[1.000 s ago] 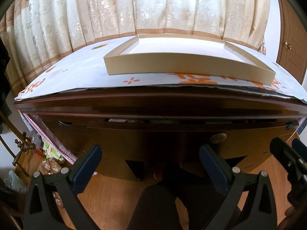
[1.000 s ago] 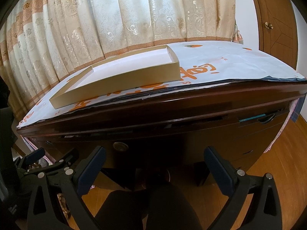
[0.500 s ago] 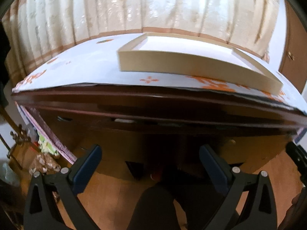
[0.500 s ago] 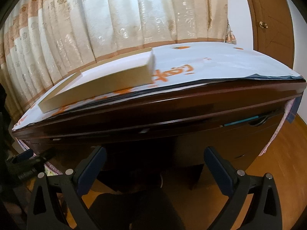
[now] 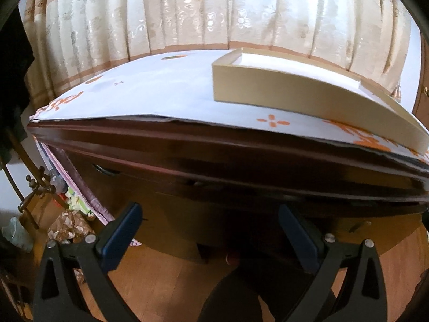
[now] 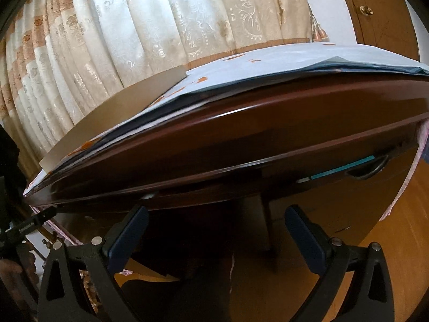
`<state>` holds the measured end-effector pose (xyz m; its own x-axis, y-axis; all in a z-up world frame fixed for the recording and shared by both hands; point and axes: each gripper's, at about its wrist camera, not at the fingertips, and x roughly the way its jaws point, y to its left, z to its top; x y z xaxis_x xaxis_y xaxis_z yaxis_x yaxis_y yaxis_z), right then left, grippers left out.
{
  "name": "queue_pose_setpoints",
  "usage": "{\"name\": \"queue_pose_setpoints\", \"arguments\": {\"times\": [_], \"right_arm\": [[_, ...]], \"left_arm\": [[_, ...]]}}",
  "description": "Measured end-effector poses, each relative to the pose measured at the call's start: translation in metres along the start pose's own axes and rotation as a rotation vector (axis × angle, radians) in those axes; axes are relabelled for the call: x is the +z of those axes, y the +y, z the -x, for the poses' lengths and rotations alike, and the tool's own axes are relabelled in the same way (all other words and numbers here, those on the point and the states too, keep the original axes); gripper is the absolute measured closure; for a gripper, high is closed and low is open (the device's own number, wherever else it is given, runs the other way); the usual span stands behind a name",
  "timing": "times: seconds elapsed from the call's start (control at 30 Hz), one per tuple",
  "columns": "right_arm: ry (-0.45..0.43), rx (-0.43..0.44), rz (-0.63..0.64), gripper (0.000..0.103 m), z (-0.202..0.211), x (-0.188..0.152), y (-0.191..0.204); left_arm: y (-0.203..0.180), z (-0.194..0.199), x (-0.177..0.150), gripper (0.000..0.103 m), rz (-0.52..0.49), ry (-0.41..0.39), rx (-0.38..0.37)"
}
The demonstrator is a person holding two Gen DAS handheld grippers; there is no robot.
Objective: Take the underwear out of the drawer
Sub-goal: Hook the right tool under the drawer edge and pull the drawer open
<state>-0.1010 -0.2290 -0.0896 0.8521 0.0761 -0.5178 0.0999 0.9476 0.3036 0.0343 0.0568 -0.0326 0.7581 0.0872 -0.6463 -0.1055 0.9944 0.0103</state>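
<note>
Left wrist: dark wooden drawer point(image 5: 241, 185) ajar

One worktop point(image 5: 241, 150), one cloth point(image 5: 161, 94) on it, one tray point(image 5: 281, 91), two drawer handles point(image 6: 370, 167) seen, one curtain point(image 5: 187, 13).

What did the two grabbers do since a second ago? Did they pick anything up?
Both moved lower and closer to the dark wooden desk. The left gripper also swung left, so the shallow box now sits further right in its view. Neither took hold of anything: the left gripper and the right gripper stayed open and empty. The box stayed on the desk.
</note>
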Motion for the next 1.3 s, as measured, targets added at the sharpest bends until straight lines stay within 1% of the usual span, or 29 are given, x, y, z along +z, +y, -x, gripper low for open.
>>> {"name": "queue_pose_setpoints", "arguments": {"times": [0.13,0.23,0.47,0.57,0.6,0.7,0.87,0.97,1.13,1.17,1.2,1.3], "right_arm": [[-0.016,0.003,0.003,0.001,-0.003,0.005,-0.009],[-0.014,0.034,-0.029,0.001,-0.011,0.01,-0.017],[0.033,0.171,-0.025,0.001,-0.036,0.02,-0.018],[0.071,0.249,-0.069,0.001,-0.05,0.021,-0.022],[0.07,0.243,-0.07,0.001,-0.051,0.022,-0.022],[0.088,0.218,-0.008,0.001,-0.05,0.021,-0.014],[0.124,0.224,-0.007,0.0,-0.046,0.024,-0.012],[0.141,0.222,-0.013,0.0,-0.036,0.016,-0.012],[0.177,0.215,-0.014,0.0,-0.022,0.009,-0.008],[0.186,0.21,-0.015,0.0,-0.019,0.003,-0.01],[0.174,0.192,-0.027,0.0,-0.012,0.003,-0.01],[0.086,0.169,-0.018,0.0,0.012,0.011,0.0]], "left_arm": [[0.0,-0.006,0.003,0.0,0.01,0.006,0.005],[-0.003,-0.007,0.003,0.0,0.0,-0.001,0.01],[-0.001,-0.01,0.005,0.0,-0.001,0.004,0.012],[-0.001,-0.01,0.006,0.0,-0.004,0.004,0.016],[-0.001,-0.01,0.006,0.0,-0.005,0.006,0.017],[0.0,-0.01,0.006,0.0,-0.007,0.005,0.016],[0.003,-0.008,0.004,0.0,-0.017,0.006,0.014],[0.004,-0.005,0.001,0.0,-0.025,0.013,0.009],[0.004,0.003,-0.007,0.0,-0.076,0.031,0.01],[0.006,0.007,-0.008,0.0,-0.087,0.029,0.011],[0.007,0.01,-0.008,0.0,-0.096,0.017,0.012],[0.011,0.02,-0.003,0.0,-0.116,-0.039,0.023]]}}
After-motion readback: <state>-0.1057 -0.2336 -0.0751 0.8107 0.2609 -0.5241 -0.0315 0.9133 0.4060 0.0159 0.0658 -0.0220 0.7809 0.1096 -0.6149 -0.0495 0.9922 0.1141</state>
